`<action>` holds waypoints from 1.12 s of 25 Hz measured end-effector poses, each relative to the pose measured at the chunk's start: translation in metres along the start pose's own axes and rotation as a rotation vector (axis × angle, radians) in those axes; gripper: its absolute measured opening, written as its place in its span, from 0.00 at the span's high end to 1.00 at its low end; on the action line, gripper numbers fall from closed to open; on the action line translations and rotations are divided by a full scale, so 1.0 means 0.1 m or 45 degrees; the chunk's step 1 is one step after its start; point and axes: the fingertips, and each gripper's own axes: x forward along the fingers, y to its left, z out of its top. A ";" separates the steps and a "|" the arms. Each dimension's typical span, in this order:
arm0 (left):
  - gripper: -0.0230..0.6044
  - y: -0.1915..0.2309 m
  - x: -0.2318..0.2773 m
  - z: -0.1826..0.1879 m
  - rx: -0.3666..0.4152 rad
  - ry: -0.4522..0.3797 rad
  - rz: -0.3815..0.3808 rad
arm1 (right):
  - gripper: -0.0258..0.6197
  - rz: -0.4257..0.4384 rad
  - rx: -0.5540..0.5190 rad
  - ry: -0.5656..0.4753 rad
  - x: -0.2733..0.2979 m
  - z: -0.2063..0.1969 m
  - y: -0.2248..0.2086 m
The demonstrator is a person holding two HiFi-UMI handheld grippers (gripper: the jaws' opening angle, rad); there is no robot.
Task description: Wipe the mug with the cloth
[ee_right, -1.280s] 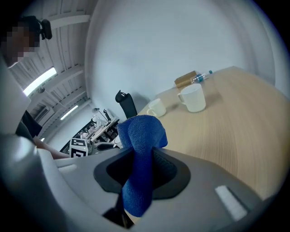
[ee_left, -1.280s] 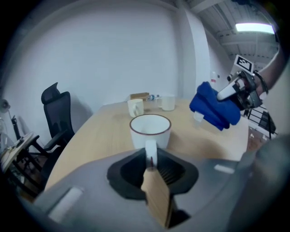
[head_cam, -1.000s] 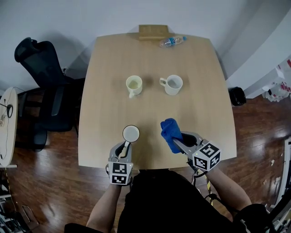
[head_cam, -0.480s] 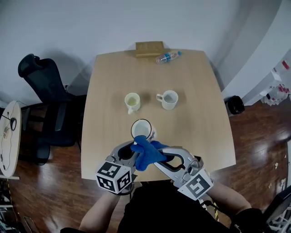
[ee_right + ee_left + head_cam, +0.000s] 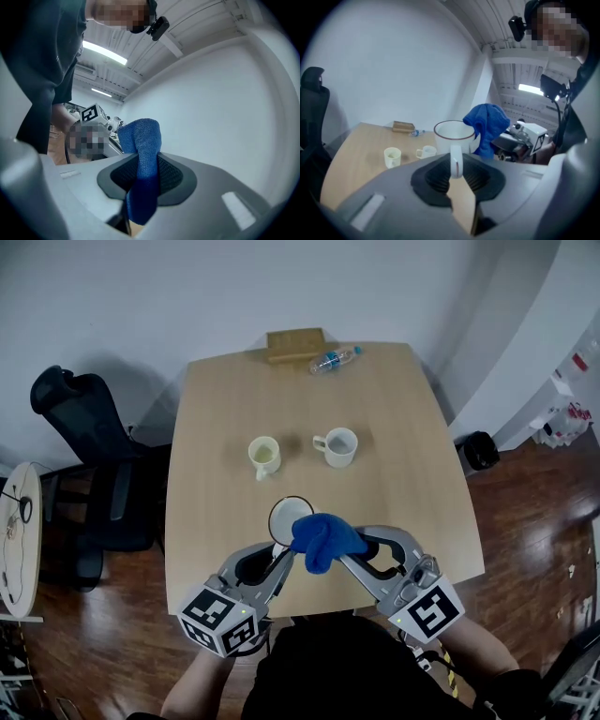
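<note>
Two grippers meet over the table's (image 5: pixel 422 521) 6 o'clock edge. The left gripper (image 5: pixel 279 557) pinches the handle of the mug (image 5: pixel 287 515) and holds it up in the air. The blue cloth (image 5: pixel 325 538) touches the mug's rim at 4 o'clock. The right gripper (image 5: pixel 339 557) squeezes the cloth tight. Two small mugs (image 5: pixel 264 455) stand mid-table.

Honestly, from the head view we could only see part of the mug (image 5: pixel 282 514)'s rim. The cloth (image 5: pixel 323 538) covered its right side, and the body stayed hidden behind the left gripper (image 5: pixel 278 562) and right gripper (image 5: pixel 345 557). They blocked the desk (image 5: pixel 422 484)'s near edge too. In the right gripper view the cloth hid the mug completely. The bottle (image 5: pixel 334 359) at the far edge was too small for us to read, and the picture's left edge cut off the round side table (image 5: pixel 13 531).
</note>
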 end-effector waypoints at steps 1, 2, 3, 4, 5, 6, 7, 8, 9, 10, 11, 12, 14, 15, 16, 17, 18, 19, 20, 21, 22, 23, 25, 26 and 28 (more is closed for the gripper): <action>0.86 -0.03 -0.03 0.03 0.008 0.010 -0.023 | 0.80 -0.009 0.043 -0.012 -0.01 0.03 -0.05; 0.86 -0.07 -0.06 0.05 0.024 0.019 -0.054 | 0.80 -0.009 0.080 -0.024 -0.03 0.05 -0.11; 0.86 -0.11 -0.08 0.07 0.046 0.027 -0.089 | 0.80 -0.001 0.112 -0.036 -0.04 0.08 -0.16; 0.86 -0.16 -0.11 0.09 0.073 0.037 -0.125 | 0.80 0.011 0.137 -0.050 -0.05 0.10 -0.22; 0.86 -0.21 -0.14 0.10 0.105 0.048 -0.160 | 0.80 0.028 0.150 -0.068 -0.07 0.12 -0.27; 0.86 -0.27 -0.17 0.11 0.138 0.061 -0.193 | 0.80 0.049 0.145 -0.092 -0.09 0.14 -0.32; 0.86 -0.33 -0.20 0.12 0.170 0.074 -0.225 | 0.80 0.073 0.130 -0.118 -0.11 0.16 -0.36; 0.86 -0.40 -0.24 0.14 0.200 0.084 -0.260 | 0.80 0.100 0.130 -0.139 -0.13 0.18 -0.39; 0.86 -0.48 -0.27 0.16 0.227 0.091 -0.298 | 0.80 0.132 0.155 -0.154 -0.14 0.19 -0.41; 0.86 -0.55 -0.31 0.18 0.252 0.096 -0.341 | 0.80 0.173 0.200 -0.167 -0.15 0.21 -0.42; 0.86 -0.62 -0.34 0.20 0.278 0.100 -0.386 | 0.80 0.223 0.257 -0.178 -0.16 0.22 -0.43; 0.86 -0.69 -0.38 0.21 0.303 0.103 -0.432 | 0.80 0.283 0.317 -0.187 -0.16 0.22 -0.43; 0.86 -0.84 -0.42 0.22 0.339 0.106 -0.526 | 0.80 0.413 0.436 -0.206 -0.17 0.22 -0.40; 0.86 -0.91 -0.44 0.23 0.345 0.105 -0.578 | 0.80 0.484 0.501 -0.221 -0.18 0.22 -0.38; 0.86 -0.99 -0.46 0.25 0.345 0.101 -0.635 | 0.80 0.559 0.573 -0.242 -0.18 0.23 -0.35; 0.86 -1.07 -0.48 0.26 0.341 0.097 -0.696 | 0.80 0.638 0.648 -0.266 -0.18 0.24 -0.31; 0.86 -1.15 -0.50 0.26 0.337 0.093 -0.757 | 0.80 0.719 0.721 -0.287 -0.18 0.25 -0.26; 0.86 -1.23 -0.52 0.27 0.333 0.090 -0.812 | 0.80 0.799 0.786 -0.304 -0.18 0.27 -0.19; 0.86 -1.30 -0.54 0.27 0.330 0.088 -0.859 | 0.80 0.874 0.841 -0.316 -0.18 0.29 -0.13; 0.86 -1.37 -0.55 0.27 0.331 0.086 -0.899 | 0.80 0.942 0.889 -0.325 -0.19 0.31 -0.06; 0.86 -1.42 -0.56 0.27 0.334 0.085 -0.933 | 0.80 1.003 0.929 -0.334 -0.20 0.33 0.01; 0.86 -1.47 -0.56 0.27 0.337 0.084 -0.960 | 0.80 1.055 0.964 -0.343 -0.21 0.34 0.06; 0.86 -1.53 -0.57 0.27 0.342 0.083 -0.999 | 0.80 1.143 1.023 -0.362 -0.21 0.38 0.16; 0.86 -1.55 -0.56 0.27 0.346 0.084 -1.015 | 0.80 1.180 1.048 -0.369 -0.21 0.39 0.21; 0.86 -1.58 -0.56 0.25 0.358 0.090 -1.035 | 0.80 1.234 1.086 -0.377 -0.20 0.40 0.29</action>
